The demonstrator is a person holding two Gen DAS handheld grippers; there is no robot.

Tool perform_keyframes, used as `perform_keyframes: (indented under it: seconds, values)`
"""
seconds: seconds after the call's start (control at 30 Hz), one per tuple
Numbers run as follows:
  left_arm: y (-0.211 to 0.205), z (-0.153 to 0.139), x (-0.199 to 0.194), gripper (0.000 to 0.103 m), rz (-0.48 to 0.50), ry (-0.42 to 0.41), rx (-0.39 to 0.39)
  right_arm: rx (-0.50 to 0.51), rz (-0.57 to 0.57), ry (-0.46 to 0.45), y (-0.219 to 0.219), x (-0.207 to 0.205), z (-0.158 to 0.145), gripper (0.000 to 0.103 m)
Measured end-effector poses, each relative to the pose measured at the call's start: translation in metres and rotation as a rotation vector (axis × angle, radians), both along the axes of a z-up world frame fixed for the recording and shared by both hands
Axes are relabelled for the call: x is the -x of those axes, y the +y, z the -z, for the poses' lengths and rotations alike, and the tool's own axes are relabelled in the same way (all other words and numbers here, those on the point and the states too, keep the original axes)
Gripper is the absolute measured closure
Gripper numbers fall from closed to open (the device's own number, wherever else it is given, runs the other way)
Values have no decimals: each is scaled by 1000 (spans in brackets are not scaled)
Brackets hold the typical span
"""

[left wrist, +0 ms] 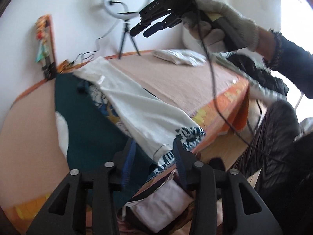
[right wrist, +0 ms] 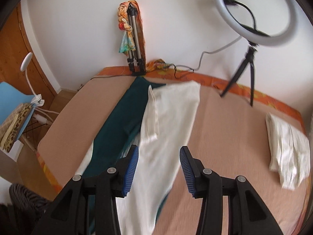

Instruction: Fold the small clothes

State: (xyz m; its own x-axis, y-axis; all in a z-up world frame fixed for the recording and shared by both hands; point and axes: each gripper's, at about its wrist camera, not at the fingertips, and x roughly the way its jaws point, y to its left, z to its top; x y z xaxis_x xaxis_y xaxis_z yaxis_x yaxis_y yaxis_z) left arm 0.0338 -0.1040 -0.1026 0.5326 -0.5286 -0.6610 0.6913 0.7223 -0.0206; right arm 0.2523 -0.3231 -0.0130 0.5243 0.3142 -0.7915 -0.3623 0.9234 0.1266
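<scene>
1. The left gripper hangs over the near edge of the bed with its jaws partly apart. The hem of the white cloth shows in the gap, but the pads do not press on it, so I judge that it holds nothing.
2. The right gripper is also partly open and empty. In the left view it is up in the air in a gloved hand, well above the bed. Its own view looks down on the white cloth.
3. The white cloth lies as a long strip across the bed, folded over a green garment. The green one shows along one side of the strip. A printed black-and-white patch sits at the near end, at the bed's edge.
4. A finished white pile lies well apart, toward the far corner. A ring light stands on its tripod at the back.
5. The step in hand looks like the next fold of the strip, with both grippers free to take new hold.
6. To do it well:
   - Grip both corners of one end, one per gripper, through all layers, so the white and green move together.
   - Close fully on the cloth before lifting.
   - Lift only enough to clear the strip, then carry the end over, keeping both hands level.
   - Lay the edge square on the far edge.
7. Keep the trailing cable off the cloth and stay clear of the tripod.
</scene>
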Motion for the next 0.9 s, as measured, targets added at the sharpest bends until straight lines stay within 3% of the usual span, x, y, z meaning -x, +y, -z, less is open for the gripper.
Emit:
perform_keyframes:
  seconds: [0.2, 0.33, 0.47, 0.53, 0.63, 0.77, 0.9]
  values:
    - [-32, 6, -1, 63, 184, -68, -133, -53, -10, 53, -39, 99, 46, 62]
    - [-44, 17, -6, 63, 288, -69, -218, -43, -93, 94, -44, 133, 82, 67]
    - [-51, 26, -15, 68, 297, -45, -241, -28, -247, 91, -30, 151, 102, 70]
    - [-53, 29, -18, 86, 301, -27, -244, -37, -318, 93, -22, 154, 107, 70]
    - [-55, 35, -20, 98, 311, -33, -270, -41, -400, 101, -13, 153, 115, 70]
    - [-51, 42, -22, 101, 289, -10, -273, -34, -480, 135, -2, 156, 127, 70]
    - [-47, 47, -20, 101, 279, -15, -287, 28, -545, 142, 5, 174, 131, 77]
